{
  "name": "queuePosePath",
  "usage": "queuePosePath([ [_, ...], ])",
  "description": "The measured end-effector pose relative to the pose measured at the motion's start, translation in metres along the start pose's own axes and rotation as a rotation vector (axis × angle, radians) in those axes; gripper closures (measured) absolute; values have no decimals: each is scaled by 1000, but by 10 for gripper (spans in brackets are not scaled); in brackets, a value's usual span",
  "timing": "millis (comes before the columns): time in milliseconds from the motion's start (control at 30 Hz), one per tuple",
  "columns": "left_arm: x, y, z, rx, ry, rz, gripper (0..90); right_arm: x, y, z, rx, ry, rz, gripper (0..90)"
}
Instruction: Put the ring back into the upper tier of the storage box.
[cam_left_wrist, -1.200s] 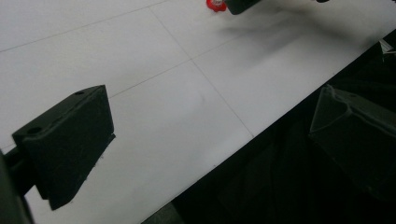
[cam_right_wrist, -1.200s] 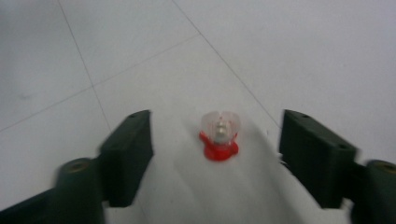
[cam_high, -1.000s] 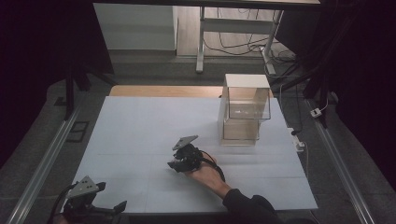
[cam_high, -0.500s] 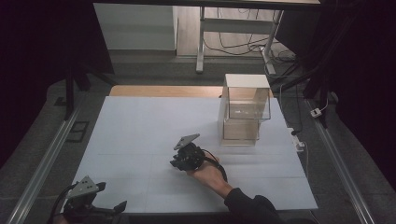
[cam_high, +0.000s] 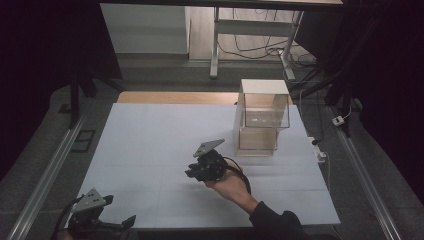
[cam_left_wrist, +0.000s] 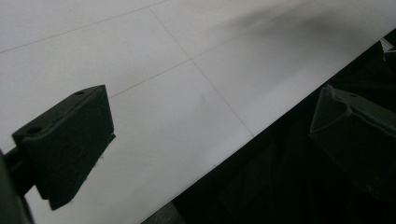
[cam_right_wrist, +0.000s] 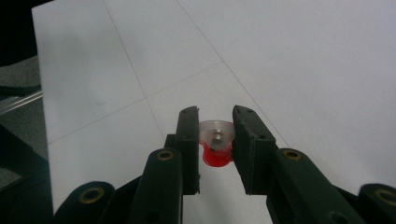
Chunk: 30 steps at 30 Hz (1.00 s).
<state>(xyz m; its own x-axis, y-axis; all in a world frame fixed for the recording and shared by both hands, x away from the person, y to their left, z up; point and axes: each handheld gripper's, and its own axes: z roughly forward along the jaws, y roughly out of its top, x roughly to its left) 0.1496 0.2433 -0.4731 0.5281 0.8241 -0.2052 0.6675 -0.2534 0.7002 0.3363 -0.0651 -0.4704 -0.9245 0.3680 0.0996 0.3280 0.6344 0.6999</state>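
My right gripper (cam_high: 194, 172) hovers just above the middle of the white sheet (cam_high: 150, 130), held by a hand coming in from the bottom right. In the right gripper view its jaws (cam_right_wrist: 216, 113) are shut on a small red piece with a clear round top and a metal stud (cam_right_wrist: 215, 148), held clear of the sheet. My left gripper (cam_high: 116, 223) rests at the front left corner of the table. Its jaws (cam_left_wrist: 212, 135) stand wide open with nothing between them, one over the sheet and one past the table's edge.
A clear box with a white top (cam_high: 262, 117) stands at the back right of the sheet. A metal rail (cam_high: 45, 175) runs along the left side. Dark floor and cables lie beyond the table's far edge.
My right gripper has risen a little off the sheet and its jaws have drawn in on the red piece. The left gripper has stayed put.
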Motion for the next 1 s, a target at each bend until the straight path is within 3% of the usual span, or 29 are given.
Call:
queuePosePath([
  [400, 0, 0, 0, 2, 1, -1, 0, -8, -4, -41, -37, 18, 32, 718],
  [1000, 0, 1, 1, 6, 2, -5, 0, -22, -9, -100, -73, -27, 64, 717],
])
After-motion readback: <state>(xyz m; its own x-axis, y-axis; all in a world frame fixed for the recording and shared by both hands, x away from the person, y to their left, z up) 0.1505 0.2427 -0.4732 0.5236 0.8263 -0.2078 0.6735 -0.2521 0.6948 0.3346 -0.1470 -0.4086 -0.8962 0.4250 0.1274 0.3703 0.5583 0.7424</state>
